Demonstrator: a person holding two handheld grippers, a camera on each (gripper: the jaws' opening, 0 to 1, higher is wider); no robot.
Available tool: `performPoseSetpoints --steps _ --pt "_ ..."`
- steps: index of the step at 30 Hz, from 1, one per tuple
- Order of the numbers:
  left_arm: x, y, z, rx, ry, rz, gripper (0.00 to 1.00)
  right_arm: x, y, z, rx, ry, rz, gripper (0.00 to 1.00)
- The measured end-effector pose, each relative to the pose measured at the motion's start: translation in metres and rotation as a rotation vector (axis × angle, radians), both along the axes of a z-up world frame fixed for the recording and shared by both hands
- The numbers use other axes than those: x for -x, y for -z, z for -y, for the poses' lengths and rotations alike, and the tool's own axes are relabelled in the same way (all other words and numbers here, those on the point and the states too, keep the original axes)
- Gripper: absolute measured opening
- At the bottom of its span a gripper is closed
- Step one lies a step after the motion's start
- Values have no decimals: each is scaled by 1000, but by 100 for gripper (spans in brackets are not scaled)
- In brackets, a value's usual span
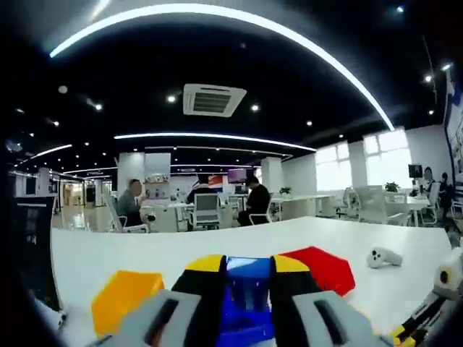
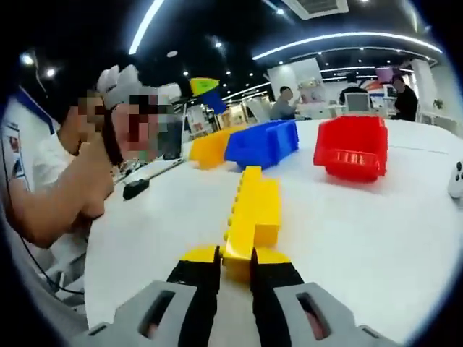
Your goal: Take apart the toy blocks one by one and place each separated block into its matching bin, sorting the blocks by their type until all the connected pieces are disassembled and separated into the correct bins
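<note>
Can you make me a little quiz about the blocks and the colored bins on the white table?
1. True or false: the right gripper is clamped on a stack of yellow toy blocks.
2. Which bin sits between the other two? A. yellow bin B. blue bin C. red bin
3. Fill in: the small white thing on the table past the red bin is a game ______.

Key: 1 true; 2 B; 3 controller.
</note>
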State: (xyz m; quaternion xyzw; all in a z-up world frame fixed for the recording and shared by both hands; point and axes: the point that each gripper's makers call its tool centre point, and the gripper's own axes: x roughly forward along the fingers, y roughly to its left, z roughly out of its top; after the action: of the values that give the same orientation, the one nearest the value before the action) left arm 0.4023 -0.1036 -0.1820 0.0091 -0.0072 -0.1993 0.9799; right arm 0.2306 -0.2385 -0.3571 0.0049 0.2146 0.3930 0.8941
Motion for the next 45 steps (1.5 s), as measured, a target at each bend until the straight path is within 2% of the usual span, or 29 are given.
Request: performPoseSetpoints --steps 2,5,9,12,14,15,16,17,21,25,27,28,30,32,34,40,45 --pt "-33 17 -6 -10 -37 -78 25 4 0 -2 54 -34 39 17" --pt "-63 44 -6 48 -32 -191 25 8 0 -3 77 -43 60 17" --pt "-82 59 -11 65 -56 -234 25 11 0 -1 84 -43 61 17" --pt "-86 57 -16 35 -67 -221 25 12 1 -1 81 -47 59 17" --pt "-83 61 -10 62 -22 -242 28 11 1 -1 84 -51 61 17" --pt "-81 64 -7 74 10 -259 43 11 1 -2 86 -53 62 17" --pt "-77 63 -4 60 -1 -253 59 11 1 -2 89 -55 64 17" --pt "-76 65 -4 39 2 -255 70 11 1 -2 91 -57 66 17" --pt "-68 66 -4 31 65 -273 65 10 1 -3 97 -61 72 17" --pt "-63 57 -4 27 81 -259 62 9 1 -3 98 -65 75 17" --pt "-55 52 -3 29 89 -253 61 9 2 -2 99 -66 77 17" --pt "-42 50 1 19 101 -245 60 9 2 -2 100 -70 77 17" --pt "-36 48 -4 2 116 -234 60 9 2 0 99 -72 77 17" --pt "-17 47 -3 -22 121 -214 60 9 1 1 93 -78 76 17" --pt "-9 45 -5 -45 131 -195 61 9 1 1 87 -88 74 17" --pt "9 39 -9 -201 155 -123 62 7 1 0 88 -94 74 17" --pt "12 44 -9 -238 155 -135 62 5 1 -2 95 -94 77 17"
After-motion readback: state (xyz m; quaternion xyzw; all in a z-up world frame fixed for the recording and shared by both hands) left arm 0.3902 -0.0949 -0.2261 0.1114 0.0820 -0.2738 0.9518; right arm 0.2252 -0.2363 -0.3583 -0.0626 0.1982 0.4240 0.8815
